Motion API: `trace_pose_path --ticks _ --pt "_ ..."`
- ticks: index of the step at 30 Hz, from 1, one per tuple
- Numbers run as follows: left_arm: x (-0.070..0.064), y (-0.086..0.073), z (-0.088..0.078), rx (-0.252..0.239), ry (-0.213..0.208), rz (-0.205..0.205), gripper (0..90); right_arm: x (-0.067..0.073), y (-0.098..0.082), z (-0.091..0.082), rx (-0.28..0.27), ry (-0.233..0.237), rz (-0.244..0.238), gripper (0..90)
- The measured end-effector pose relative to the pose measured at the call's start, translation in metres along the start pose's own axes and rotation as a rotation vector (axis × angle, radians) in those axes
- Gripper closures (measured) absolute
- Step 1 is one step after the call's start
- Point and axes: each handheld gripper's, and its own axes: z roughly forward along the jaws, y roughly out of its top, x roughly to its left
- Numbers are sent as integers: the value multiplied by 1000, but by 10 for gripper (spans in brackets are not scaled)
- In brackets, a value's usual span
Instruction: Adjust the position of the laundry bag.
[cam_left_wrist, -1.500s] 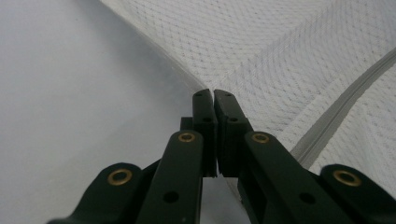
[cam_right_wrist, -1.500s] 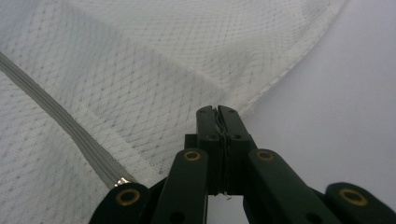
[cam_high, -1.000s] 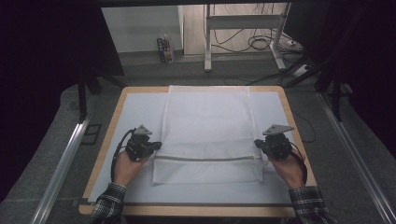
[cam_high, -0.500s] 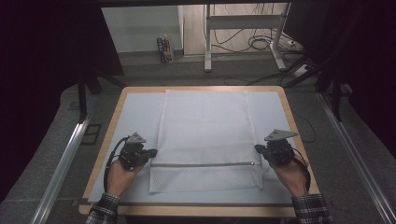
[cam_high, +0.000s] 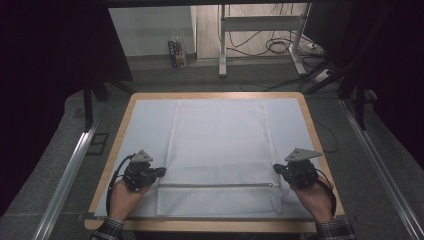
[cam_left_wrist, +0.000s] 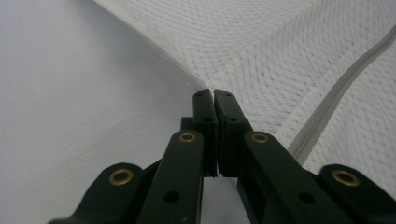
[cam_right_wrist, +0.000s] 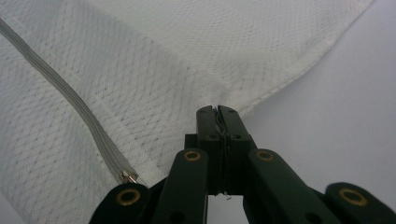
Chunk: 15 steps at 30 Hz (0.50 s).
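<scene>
— Where the white mesh bag lay flat on the tabletop, was anything inside it?

— Couldn't tell; its grey zipper ran across near the person's end.

— And each claw?

— The left claw pinched the bag's left edge; the right claw pinched its right edge, both pressed together on the mesh just beside the zipper.
</scene>
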Motion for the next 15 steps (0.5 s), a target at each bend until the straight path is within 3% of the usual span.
trace_pose_path --ticks 8,15 --pt "-9 -12 -3 25 -5 5 884 11 -10 -2 38 20 -18 875" --pt "-11 -15 5 75 9 24 876 10 -16 7 86 36 -46 870"
